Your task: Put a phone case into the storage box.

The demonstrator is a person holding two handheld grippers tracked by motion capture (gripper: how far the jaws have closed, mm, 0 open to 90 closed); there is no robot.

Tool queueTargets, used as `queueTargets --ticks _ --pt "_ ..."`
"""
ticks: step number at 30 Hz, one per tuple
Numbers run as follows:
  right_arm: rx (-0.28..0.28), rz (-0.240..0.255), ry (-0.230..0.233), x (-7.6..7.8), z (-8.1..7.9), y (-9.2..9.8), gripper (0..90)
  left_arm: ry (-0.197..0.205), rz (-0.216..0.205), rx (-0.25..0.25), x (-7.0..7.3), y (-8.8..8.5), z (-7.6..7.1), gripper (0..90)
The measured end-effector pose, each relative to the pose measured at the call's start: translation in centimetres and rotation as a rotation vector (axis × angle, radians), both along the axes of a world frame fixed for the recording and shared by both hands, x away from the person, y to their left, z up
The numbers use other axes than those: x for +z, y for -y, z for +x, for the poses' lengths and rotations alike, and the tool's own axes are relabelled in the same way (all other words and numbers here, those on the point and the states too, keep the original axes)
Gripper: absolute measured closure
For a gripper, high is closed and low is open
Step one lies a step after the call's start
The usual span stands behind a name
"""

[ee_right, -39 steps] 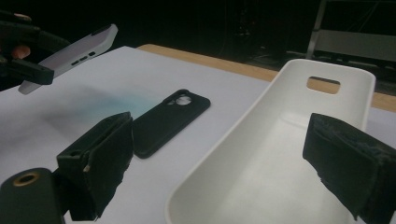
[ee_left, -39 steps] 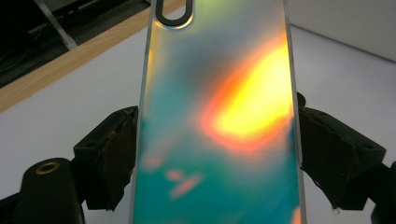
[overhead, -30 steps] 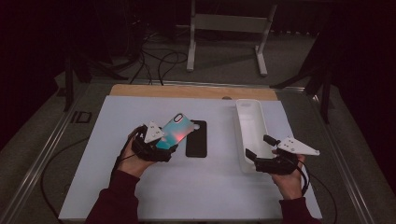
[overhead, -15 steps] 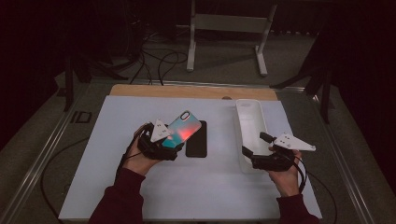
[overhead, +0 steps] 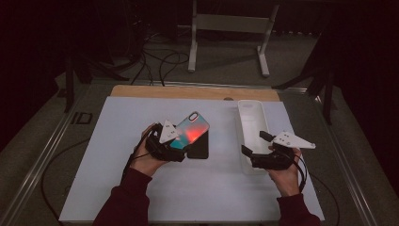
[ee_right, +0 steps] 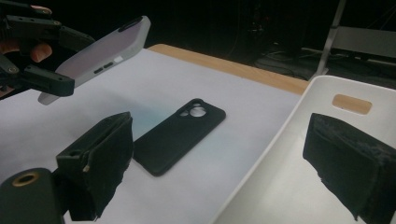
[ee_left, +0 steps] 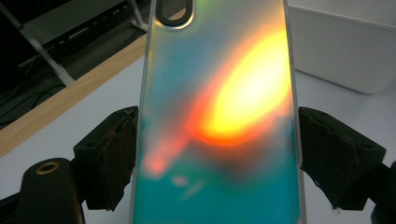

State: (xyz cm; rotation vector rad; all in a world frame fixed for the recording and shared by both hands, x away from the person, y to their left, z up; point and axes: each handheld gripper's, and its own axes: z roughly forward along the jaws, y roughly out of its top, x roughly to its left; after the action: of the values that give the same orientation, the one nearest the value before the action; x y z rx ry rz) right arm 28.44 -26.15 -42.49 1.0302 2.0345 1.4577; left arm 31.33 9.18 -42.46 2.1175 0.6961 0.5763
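My left gripper (overhead: 181,141) (ee_left: 219,158) is shut on an iridescent phone case (overhead: 190,132) (ee_left: 219,116), teal with an orange-red glow, its pads pressing on the two long edges. The case is lifted and tilted, camera cut-out pointing away. Below it a black phone case (overhead: 201,149) (ee_right: 180,135) lies flat on the white mat, partly covered in the high view. My right gripper (overhead: 253,142) (ee_right: 219,158) stands open with nothing between its fingers, over the near end of a white tray (overhead: 249,115) (ee_right: 299,126). The right gripper view shows the lifted case (ee_right: 100,51) from the side.
The white mat (overhead: 117,141) covers the table, with a wooden strip (overhead: 188,92) along its far edge. Beyond the table stand a metal frame (overhead: 226,21) and loose cables (overhead: 160,61) on the floor. A small dark item (overhead: 81,117) lies left of the mat.
My left gripper has carried the iridescent case to the right, so that it now hangs over the black case. The right gripper has kept its place by the tray.
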Motion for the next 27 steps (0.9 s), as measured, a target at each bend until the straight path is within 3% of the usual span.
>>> queueTargets --ticks 27 --pt "0.052 0.010 -0.012 0.8 1.1 -2.6 8.4 0.032 -0.002 -0.080 0.5 3.1 -0.3 17.1"
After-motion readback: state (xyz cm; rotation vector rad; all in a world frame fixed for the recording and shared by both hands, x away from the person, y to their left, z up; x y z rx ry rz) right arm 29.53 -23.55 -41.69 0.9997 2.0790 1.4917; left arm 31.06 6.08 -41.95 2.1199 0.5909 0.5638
